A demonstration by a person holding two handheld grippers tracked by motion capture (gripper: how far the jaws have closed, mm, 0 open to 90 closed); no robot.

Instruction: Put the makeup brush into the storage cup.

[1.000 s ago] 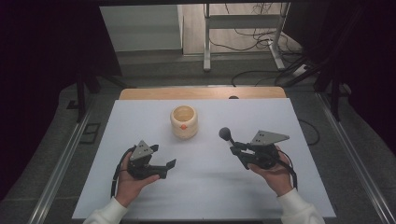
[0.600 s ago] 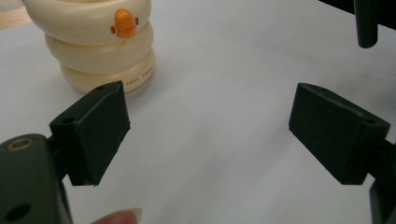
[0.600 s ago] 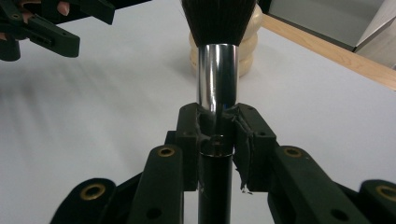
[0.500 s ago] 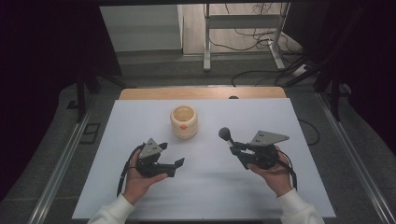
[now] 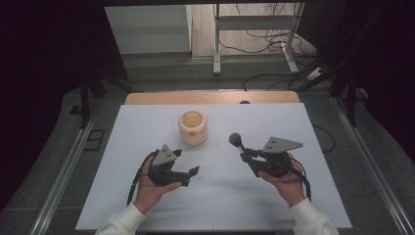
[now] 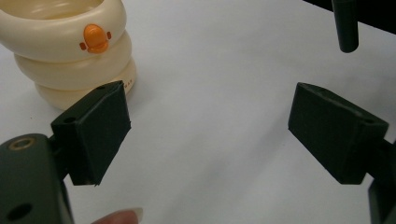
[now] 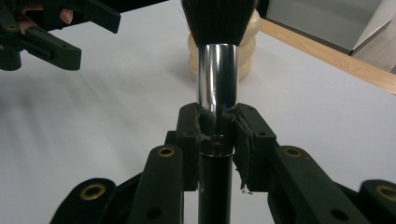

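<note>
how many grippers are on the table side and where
2: the left gripper hangs open at the table's near left, the right gripper at near right, shut on a brush.

You get even, bright light on the white table (image 5: 147, 142) from above, while the room beyond its edges falls to near black. Shadows under your grippers are faint and soft. In the right gripper view the brush (image 7: 217, 74) ferrule carries glare, and the near jaws blur; the cream pot (image 6: 70, 51) reads sharp.
</note>
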